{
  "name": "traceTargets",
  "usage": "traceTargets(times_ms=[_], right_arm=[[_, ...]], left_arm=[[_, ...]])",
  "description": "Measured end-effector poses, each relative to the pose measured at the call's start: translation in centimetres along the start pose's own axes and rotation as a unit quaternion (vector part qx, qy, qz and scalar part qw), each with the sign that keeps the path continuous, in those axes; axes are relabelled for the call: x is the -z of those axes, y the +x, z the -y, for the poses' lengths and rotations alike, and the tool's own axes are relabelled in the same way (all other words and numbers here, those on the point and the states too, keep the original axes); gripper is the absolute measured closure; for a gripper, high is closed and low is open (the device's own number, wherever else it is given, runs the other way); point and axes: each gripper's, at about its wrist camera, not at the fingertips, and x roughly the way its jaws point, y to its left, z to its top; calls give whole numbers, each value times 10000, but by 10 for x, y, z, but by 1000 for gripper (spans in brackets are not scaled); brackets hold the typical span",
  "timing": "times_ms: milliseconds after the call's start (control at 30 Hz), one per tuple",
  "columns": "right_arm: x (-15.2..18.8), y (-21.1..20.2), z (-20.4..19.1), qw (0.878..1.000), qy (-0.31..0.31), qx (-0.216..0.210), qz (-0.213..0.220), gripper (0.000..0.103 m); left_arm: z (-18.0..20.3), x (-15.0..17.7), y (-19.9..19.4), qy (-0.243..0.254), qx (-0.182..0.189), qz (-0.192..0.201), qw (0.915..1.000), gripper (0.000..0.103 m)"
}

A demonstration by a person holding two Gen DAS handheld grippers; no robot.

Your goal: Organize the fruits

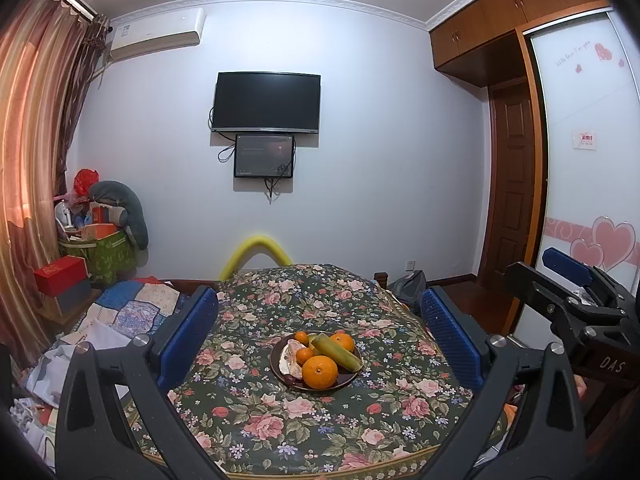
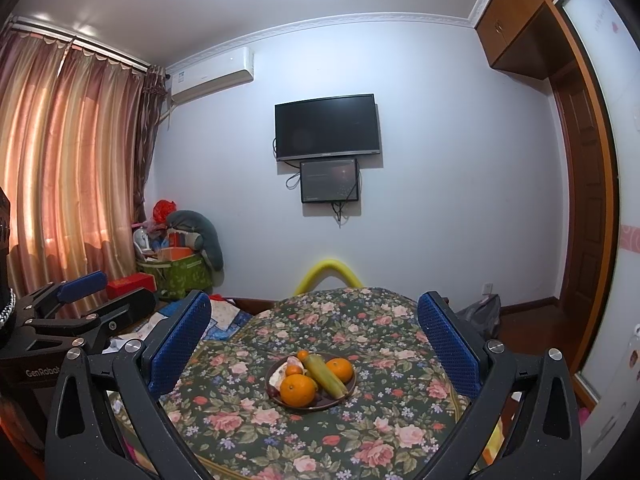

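Two tools hang above the near edge of the surface (image 1: 248,408), both with jaws spread wide and holding nothing: the left tool (image 1: 320,332) and the right tool (image 2: 314,340). The fruits sit together on a dark plate (image 1: 349,380) near the middle of the floral cloth: a large orange (image 1: 319,372) at front, a long green fruit (image 1: 336,353) lying across, smaller oranges (image 1: 342,342) behind, peeled segments (image 1: 289,356) at left.
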Motion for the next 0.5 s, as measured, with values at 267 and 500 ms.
traceTargets(times_ms=[267, 500], right_arm=[[0, -2, 0, 10000, 3, -5, 15, 0], [0, -2, 0, 10000, 9, -9, 14, 0]], left_arm=[[0, 0, 0, -2, 9, -3, 10000, 0], [0, -2, 1, -23, 9, -28, 10000, 0]])
